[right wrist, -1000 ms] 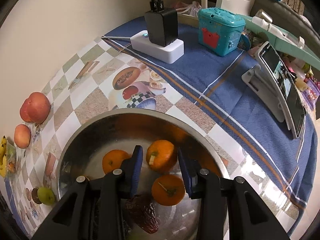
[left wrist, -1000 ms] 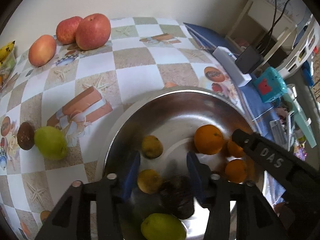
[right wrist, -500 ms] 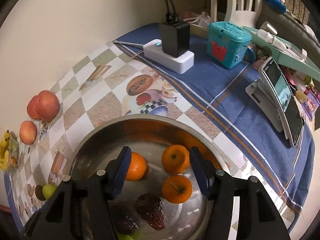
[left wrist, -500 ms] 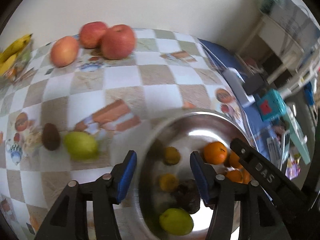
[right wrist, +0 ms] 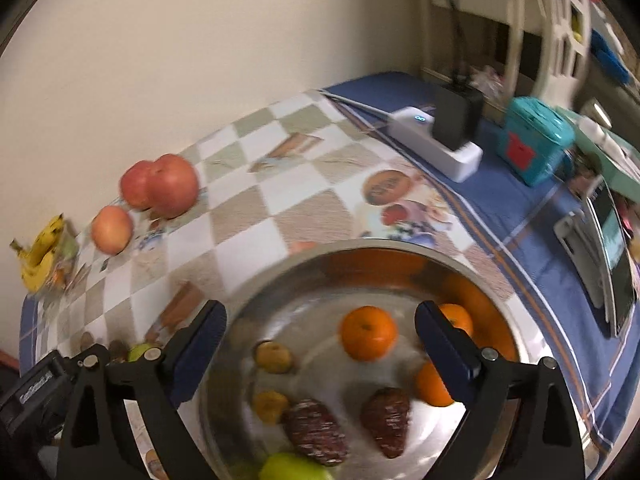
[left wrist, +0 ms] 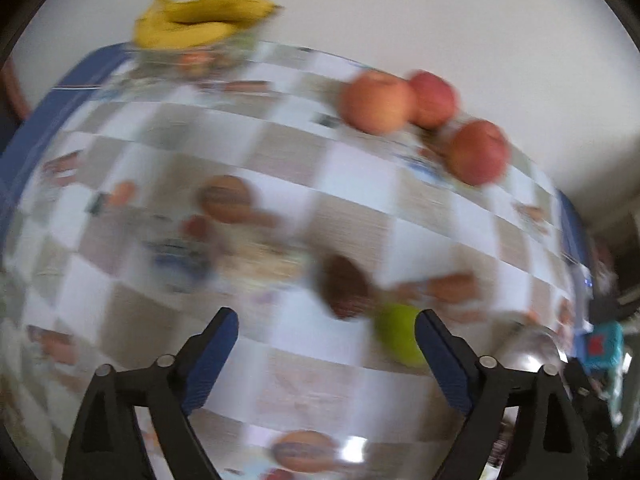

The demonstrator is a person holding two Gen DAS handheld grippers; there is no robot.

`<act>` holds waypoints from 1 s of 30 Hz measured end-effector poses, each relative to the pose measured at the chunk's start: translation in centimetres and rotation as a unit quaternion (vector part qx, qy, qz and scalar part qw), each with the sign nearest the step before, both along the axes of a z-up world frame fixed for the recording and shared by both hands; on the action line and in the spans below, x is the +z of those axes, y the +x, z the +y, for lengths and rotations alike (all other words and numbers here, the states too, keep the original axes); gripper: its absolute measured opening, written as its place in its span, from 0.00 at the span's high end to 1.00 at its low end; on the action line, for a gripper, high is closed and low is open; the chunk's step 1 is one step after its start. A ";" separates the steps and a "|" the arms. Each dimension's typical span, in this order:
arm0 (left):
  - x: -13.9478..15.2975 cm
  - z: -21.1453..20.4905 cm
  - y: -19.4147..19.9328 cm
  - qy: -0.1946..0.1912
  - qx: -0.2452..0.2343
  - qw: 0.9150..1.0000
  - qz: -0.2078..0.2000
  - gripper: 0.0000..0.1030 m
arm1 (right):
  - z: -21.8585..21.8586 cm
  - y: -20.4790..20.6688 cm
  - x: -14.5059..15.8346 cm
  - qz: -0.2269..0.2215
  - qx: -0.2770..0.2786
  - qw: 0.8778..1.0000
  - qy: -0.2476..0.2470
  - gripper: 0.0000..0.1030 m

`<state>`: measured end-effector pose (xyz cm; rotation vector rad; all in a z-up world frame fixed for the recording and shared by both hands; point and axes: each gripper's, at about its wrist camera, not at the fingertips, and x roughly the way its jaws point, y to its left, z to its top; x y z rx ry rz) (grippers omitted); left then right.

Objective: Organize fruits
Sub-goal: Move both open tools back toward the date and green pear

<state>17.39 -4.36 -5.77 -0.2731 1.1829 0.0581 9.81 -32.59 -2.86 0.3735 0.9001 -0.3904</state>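
Observation:
My left gripper [left wrist: 326,332] is open and empty above the checkered tablecloth; the view is blurred. A brown fruit [left wrist: 344,286] and a green fruit [left wrist: 400,336] lie just ahead of it, the green one by the right finger. Three red apples [left wrist: 420,108] and bananas [left wrist: 200,20] lie near the wall. My right gripper [right wrist: 320,332] is open and empty over the steel bowl [right wrist: 280,280], which holds oranges [right wrist: 368,332], two small yellow-brown fruits [right wrist: 274,356], two dark red fruits [right wrist: 386,420] and a green fruit [right wrist: 292,468].
A white power strip with a black charger [right wrist: 440,140], a teal toy box [right wrist: 536,148] and a phone on a stand [right wrist: 608,248] sit on the blue cloth at the right. The wall runs along the table's far side.
My left gripper has swung left, away from the bowl toward the brown and green fruits, and opened wider. My right gripper has opened wide and pulled back above the bowl.

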 end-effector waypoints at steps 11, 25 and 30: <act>1.2 4.9 0.3 0.035 0.051 0.997 -0.043 0.00 | 7.3 2.5 1.1 0.005 0.103 0.994 -0.017 0.07; 3.2 5.9 1.4 0.033 0.033 0.994 -0.099 0.00 | 12.9 6.0 1.1 0.000 0.153 0.988 0.001 0.07; 3.0 6.2 2.0 -0.015 0.028 0.995 -0.098 0.00 | 13.2 7.0 0.0 0.009 0.162 0.987 0.012 0.07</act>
